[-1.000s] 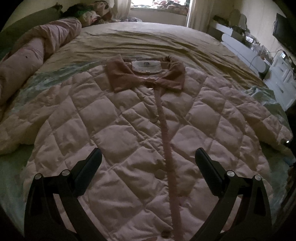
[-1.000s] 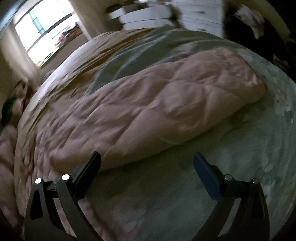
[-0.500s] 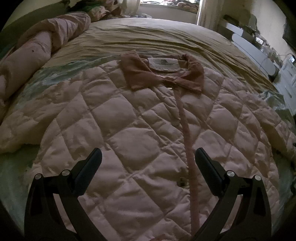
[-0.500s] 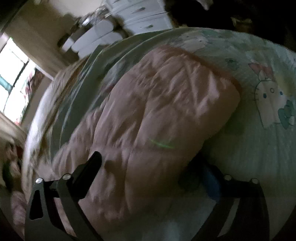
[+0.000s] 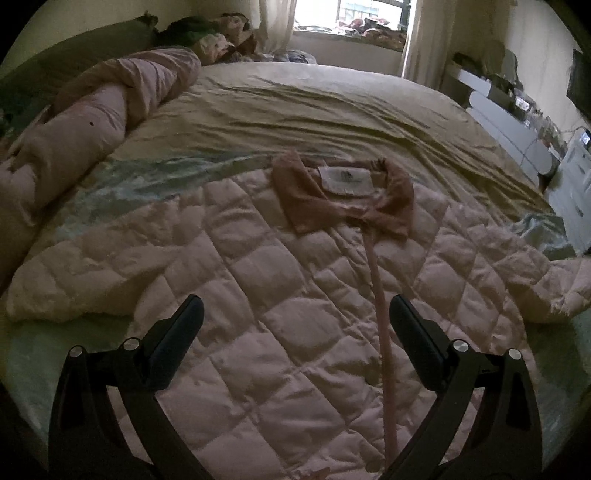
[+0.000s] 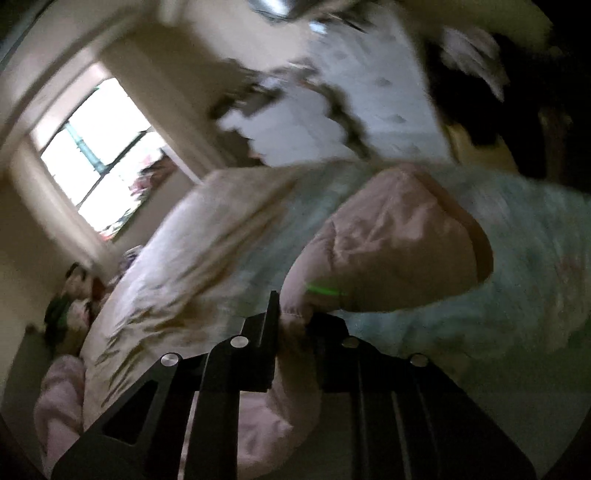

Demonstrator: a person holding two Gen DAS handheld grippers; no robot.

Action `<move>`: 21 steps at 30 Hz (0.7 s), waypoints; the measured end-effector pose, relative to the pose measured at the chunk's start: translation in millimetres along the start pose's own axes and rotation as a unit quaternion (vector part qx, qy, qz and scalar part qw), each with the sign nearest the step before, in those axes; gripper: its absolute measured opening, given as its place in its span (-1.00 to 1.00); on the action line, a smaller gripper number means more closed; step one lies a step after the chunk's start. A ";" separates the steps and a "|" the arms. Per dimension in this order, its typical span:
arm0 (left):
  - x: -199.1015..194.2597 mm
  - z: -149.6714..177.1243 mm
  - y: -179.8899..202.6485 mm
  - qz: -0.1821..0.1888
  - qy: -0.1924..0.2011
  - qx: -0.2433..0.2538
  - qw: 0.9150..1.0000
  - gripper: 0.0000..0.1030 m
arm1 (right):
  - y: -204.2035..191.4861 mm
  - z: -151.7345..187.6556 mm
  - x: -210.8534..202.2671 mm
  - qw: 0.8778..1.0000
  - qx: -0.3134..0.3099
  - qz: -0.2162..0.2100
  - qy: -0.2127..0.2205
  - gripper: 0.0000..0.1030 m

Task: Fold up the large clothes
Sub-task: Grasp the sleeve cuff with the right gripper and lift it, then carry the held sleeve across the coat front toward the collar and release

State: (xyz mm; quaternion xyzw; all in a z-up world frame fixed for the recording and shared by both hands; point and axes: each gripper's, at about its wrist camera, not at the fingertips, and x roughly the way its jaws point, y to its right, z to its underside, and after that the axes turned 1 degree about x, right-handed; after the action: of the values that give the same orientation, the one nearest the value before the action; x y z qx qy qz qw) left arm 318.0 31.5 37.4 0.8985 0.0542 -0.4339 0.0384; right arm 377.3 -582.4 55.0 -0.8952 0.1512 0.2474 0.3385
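Note:
A pale pink quilted jacket (image 5: 280, 291) lies face up on the bed, its darker pink collar (image 5: 343, 199) at the far side and both sleeves spread out. My left gripper (image 5: 295, 321) is open and empty, hovering above the jacket's front near the button strip. In the blurred right wrist view, my right gripper (image 6: 293, 321) is shut on the jacket's right sleeve (image 6: 399, 243) and holds its end up off the bed.
The bed (image 5: 314, 110) has a beige sheet and a pale green printed cover (image 6: 535, 229). A rolled pink duvet (image 5: 92, 114) lies along the left. White drawers and shelves (image 5: 524, 129) stand at the right, a window (image 5: 354, 14) behind.
My right gripper closed on the sleeve end and lifted it, swinging the view. My left gripper drifted left and back over the jacket, still open.

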 end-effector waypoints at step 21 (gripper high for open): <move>-64.1 -44.0 -78.1 0.046 0.068 -0.028 0.996 0.82 | -282.8 60.6 -69.5 0.952 -0.231 -0.199 0.005 -0.74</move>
State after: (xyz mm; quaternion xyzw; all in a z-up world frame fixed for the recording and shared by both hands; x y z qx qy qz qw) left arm 302.4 110.0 113.3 0.9261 0.0273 -0.3677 0.0797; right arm 422.8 -329.0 203.8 -0.9622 -0.0898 0.1981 0.1641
